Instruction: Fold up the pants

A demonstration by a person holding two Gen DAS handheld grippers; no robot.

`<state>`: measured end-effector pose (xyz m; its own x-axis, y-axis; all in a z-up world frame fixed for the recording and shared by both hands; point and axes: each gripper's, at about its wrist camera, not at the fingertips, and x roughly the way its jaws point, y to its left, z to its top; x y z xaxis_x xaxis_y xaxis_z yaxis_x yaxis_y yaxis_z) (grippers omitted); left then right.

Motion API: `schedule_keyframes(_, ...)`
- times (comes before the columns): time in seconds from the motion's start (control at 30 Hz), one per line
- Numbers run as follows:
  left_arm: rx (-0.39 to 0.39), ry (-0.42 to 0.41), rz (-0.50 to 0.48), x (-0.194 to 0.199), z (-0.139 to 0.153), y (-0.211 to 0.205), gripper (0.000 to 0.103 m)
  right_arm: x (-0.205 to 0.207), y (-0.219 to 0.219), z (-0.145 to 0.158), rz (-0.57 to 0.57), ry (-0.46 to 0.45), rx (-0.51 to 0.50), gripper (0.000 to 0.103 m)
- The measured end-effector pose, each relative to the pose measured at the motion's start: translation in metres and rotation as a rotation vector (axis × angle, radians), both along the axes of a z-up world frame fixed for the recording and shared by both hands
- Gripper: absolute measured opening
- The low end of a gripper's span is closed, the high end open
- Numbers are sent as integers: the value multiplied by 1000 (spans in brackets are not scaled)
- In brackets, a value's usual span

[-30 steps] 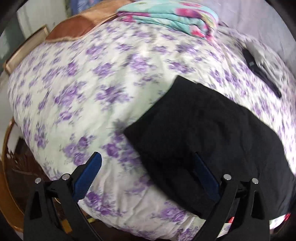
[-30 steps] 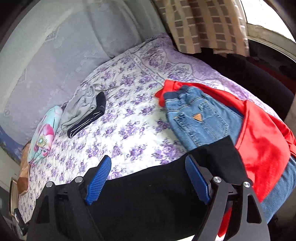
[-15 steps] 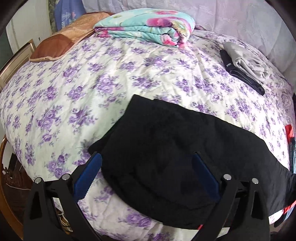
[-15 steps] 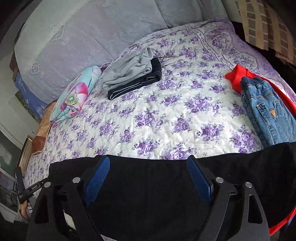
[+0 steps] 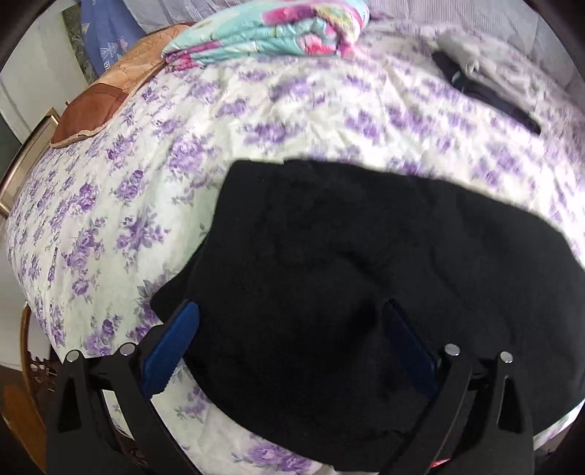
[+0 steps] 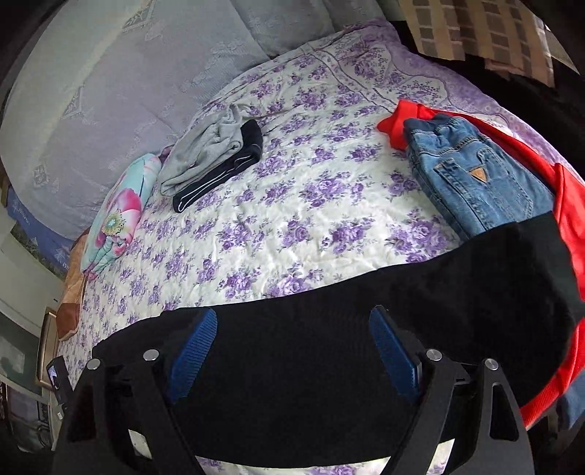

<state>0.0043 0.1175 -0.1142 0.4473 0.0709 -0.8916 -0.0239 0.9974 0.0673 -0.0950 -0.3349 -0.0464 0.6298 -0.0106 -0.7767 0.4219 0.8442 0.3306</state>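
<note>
Black pants point(image 5: 365, 274) lie flat across the near part of the bed, with their right end resting on a red garment point(image 6: 570, 204). In the left wrist view my left gripper point(image 5: 290, 347) hangs open over the left end of the pants. Its blue pads point(image 5: 172, 350) straddle the cloth without pressing it. In the right wrist view my right gripper point(image 6: 292, 350) is open too, low over the middle of the pants point(image 6: 365, 329), with black cloth showing between its pads point(image 6: 192, 350). Neither gripper holds anything.
The bed has a white quilt with purple flowers point(image 6: 285, 219). Blue jeans point(image 6: 471, 175) lie on the red garment at the right. Folded grey and black clothes point(image 6: 212, 157) and a folded floral blanket point(image 5: 270, 33) sit at the back. A brown cushion point(image 5: 98, 106) is far left.
In the left view the pants have slid from the right side to under both fingers. The right view swung left, then partly back; the jeans are at the right again. Both grippers stayed open.
</note>
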Motion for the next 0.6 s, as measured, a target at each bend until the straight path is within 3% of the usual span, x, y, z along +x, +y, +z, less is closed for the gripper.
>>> schedule_keyframes(0.13,-106,-71,9,-8,30,11,98,-18,-11,1,-50,-6,-11,86)
schedule_keyframes(0.23,-152,-84,-45,-5,40,-2,98,-34,-21,-2,-100,-15,-4,86)
schedule_keyframes(0.37,-92,-14,-115,6,22,-35,98,-56,-34,-6,-161,-28,10,86)
schedule_keyframes(0.5,-49,87,-107,9,-10,-45,98,-85,-52,-1,-227,-69,3,86)
schedule_keyframes(0.6,-25,96,-109,7,-11,-47,98,-115,-67,1,-281,-86,-19,86)
